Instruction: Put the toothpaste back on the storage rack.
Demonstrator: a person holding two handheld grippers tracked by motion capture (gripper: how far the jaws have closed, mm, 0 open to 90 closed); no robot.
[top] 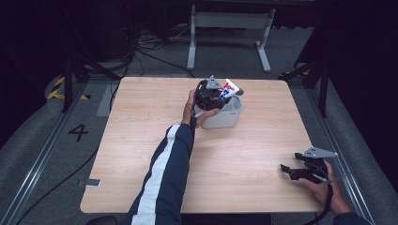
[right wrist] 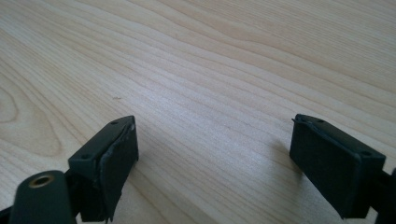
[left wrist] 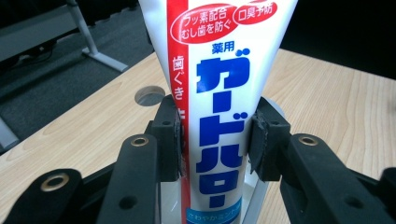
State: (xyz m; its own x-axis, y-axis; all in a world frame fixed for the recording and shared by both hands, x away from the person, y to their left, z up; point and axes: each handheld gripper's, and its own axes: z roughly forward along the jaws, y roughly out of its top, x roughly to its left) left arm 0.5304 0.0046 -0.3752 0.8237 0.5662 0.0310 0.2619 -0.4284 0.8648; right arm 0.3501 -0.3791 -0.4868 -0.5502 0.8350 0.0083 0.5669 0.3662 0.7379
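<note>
At center top of high view, left hand-held gripper (top: pixel 220 96) clamped on toothpaste tube (top: pixel 229 89) over white cup (top: pixel 226 114). At lower right, right hand-held gripper (top: pixel 287 171) open above counter (top: pixel 141 140), holding nothing.

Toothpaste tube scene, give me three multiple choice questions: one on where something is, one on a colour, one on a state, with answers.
1. Where is the toothpaste tube?
A. Flat on the floor
B. Between the left tongs, over the white container
C. In the right tongs

2. What colour are the large letters on the tube?
A. Blue
B. Green
C. Yellow

3. How are the right tongs?
A. Shut on the tube
B. Shut on a cloth
C. Open, with nothing between them

Answers:
1. B, the left gripper view shows both pads pressing the tube's sides, and the high view shows it at the container near the table's far middle.
2. A, the big characters down the white tube are blue, beside a red stripe.
3. C, the right gripper view shows the pads wide apart over bare wooden table.
</note>
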